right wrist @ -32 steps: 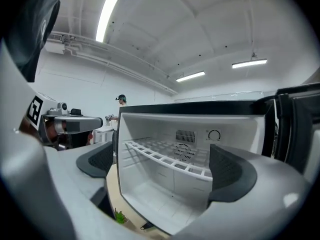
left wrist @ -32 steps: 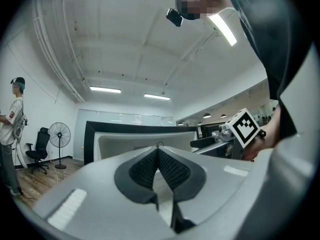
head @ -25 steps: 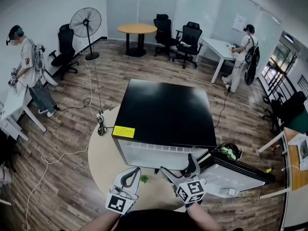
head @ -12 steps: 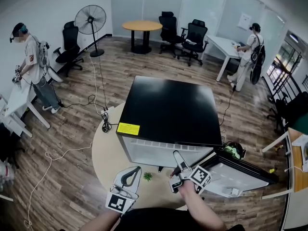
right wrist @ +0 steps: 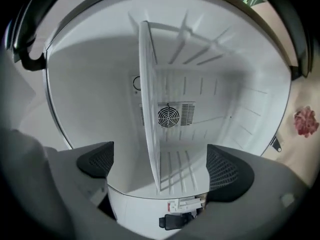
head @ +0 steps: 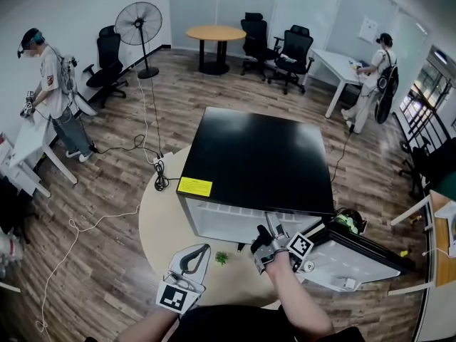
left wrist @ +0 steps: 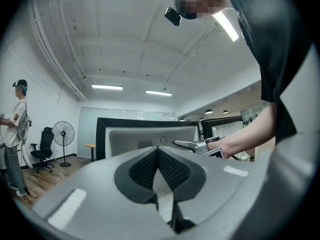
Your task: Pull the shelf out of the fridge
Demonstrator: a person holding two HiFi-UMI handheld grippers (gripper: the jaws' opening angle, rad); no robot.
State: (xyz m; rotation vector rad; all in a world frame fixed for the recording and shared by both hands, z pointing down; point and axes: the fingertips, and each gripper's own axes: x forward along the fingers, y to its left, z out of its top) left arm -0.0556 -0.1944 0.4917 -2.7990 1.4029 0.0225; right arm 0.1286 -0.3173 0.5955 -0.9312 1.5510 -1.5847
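A black mini fridge (head: 256, 162) stands on a round beige table (head: 160, 226), its door (head: 356, 255) swung open to the right. My right gripper (head: 269, 225) is at the mouth of the fridge, open and rolled on its side. In the right gripper view the white shelf (right wrist: 150, 134) runs as a thin upright plate through the white interior. Its front edge lies between the spread pads of my right gripper (right wrist: 160, 166), touching neither. My left gripper (head: 201, 250) hangs low over the table's front, shut on nothing (left wrist: 159, 156), pointing at the fridge (left wrist: 145, 134).
A small green thing (head: 222, 258) lies on the table between the grippers. A fan vent (right wrist: 168, 116) sits in the fridge's back wall. Cables (head: 153, 177) trail over the wood floor at left. A floor fan (head: 139, 23), office chairs, desks and two people stand farther off.
My right gripper has moved up and forward from the table's front to the fridge opening, turning onto its side. The left gripper has stayed put.
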